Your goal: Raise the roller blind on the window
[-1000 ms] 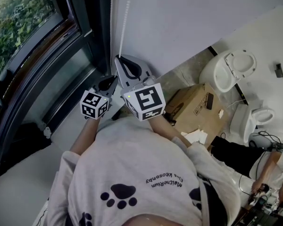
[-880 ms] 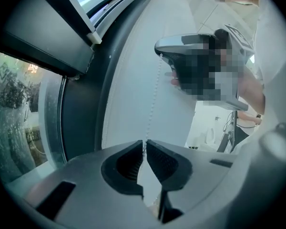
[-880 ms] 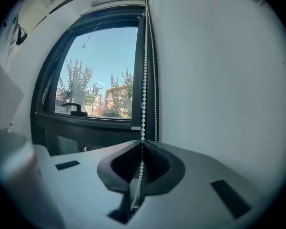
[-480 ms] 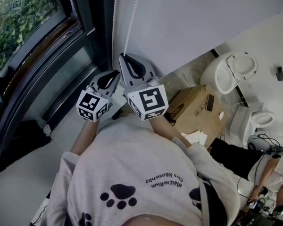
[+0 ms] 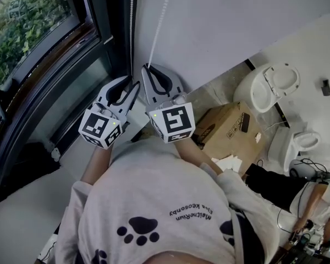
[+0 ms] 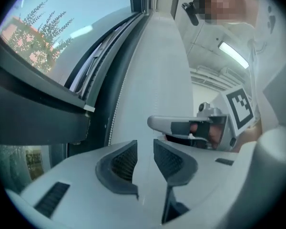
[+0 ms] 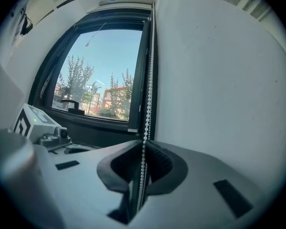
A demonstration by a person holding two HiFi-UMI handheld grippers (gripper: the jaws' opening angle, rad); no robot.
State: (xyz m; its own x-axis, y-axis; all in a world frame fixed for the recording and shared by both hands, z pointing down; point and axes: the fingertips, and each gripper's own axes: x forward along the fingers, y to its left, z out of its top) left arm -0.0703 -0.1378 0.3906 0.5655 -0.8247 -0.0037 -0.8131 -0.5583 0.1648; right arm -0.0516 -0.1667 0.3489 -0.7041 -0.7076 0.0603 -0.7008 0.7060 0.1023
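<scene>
Springing open just now with nothing between its jaws, the left gripper has climbed beside the dark window frame, likely for a fresh, higher hold, while the right gripper stays clamped on the bead chain hanging against the white wall.

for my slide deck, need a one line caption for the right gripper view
The right gripper shut on the bead chain beside the window.
</scene>
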